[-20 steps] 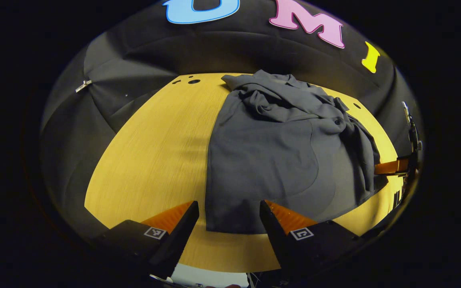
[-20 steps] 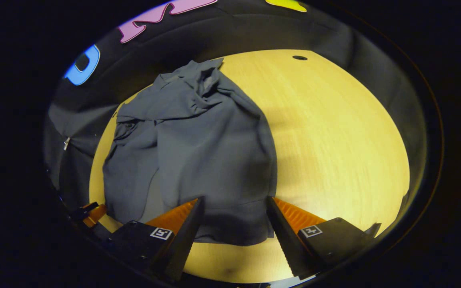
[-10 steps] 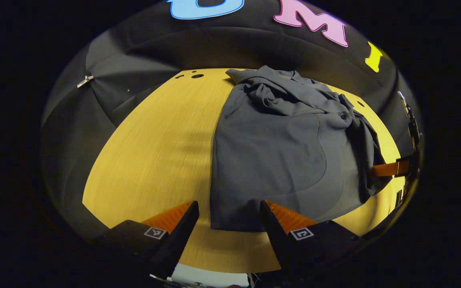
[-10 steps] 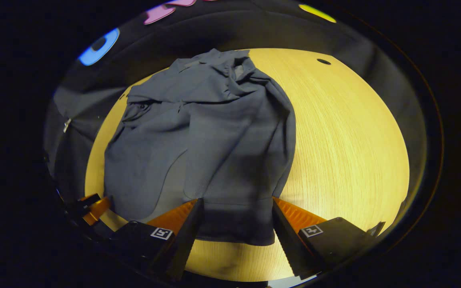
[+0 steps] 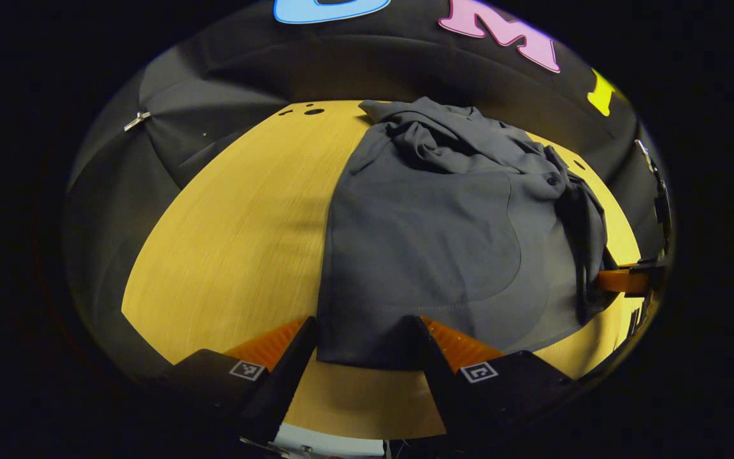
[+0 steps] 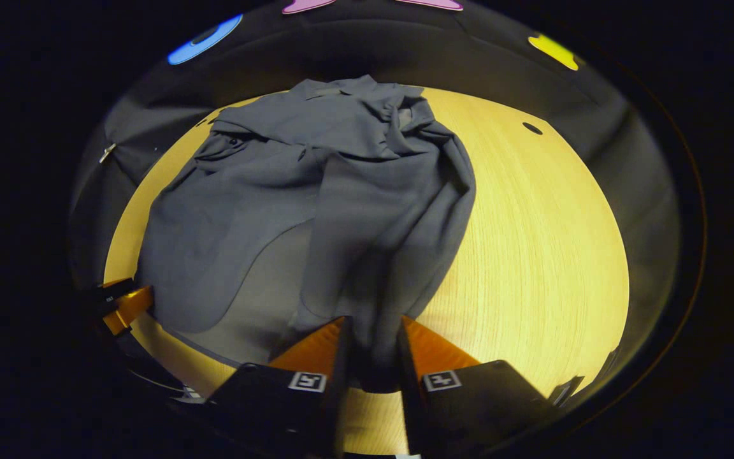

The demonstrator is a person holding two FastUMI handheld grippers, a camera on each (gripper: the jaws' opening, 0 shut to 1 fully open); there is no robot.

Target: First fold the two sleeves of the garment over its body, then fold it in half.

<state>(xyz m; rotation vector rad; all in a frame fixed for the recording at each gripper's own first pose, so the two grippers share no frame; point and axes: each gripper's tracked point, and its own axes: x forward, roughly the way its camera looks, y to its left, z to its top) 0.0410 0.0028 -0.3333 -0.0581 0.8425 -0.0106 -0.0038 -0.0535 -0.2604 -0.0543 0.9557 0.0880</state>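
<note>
A dark grey garment (image 5: 443,236) lies on the yellow wooden table (image 5: 233,242), collar end far and bunched, with folded layers over its body. My left gripper (image 5: 362,341) is open at the near hem, and the hem's left corner lies between its fingers. In the right gripper view the garment (image 6: 341,204) runs down to my right gripper (image 6: 373,347), which is shut on a pinched fold of the hem's right corner. The right gripper (image 5: 625,280) also appears at the garment's right edge in the left gripper view. The left gripper (image 6: 122,305) appears at the far left in the right gripper view.
Bare tabletop stretches left of the garment (image 5: 233,242) and right of it (image 6: 532,255). Small round holes (image 5: 313,111) mark the table's far edge, with another hole (image 6: 532,128) at the back right. The black cloth wall surrounds the table, with a metal clip (image 5: 136,120).
My right gripper's fingers have closed together on the hem after standing wide apart. The left gripper has edged forward, so the hem corner now lies between its fingers.
</note>
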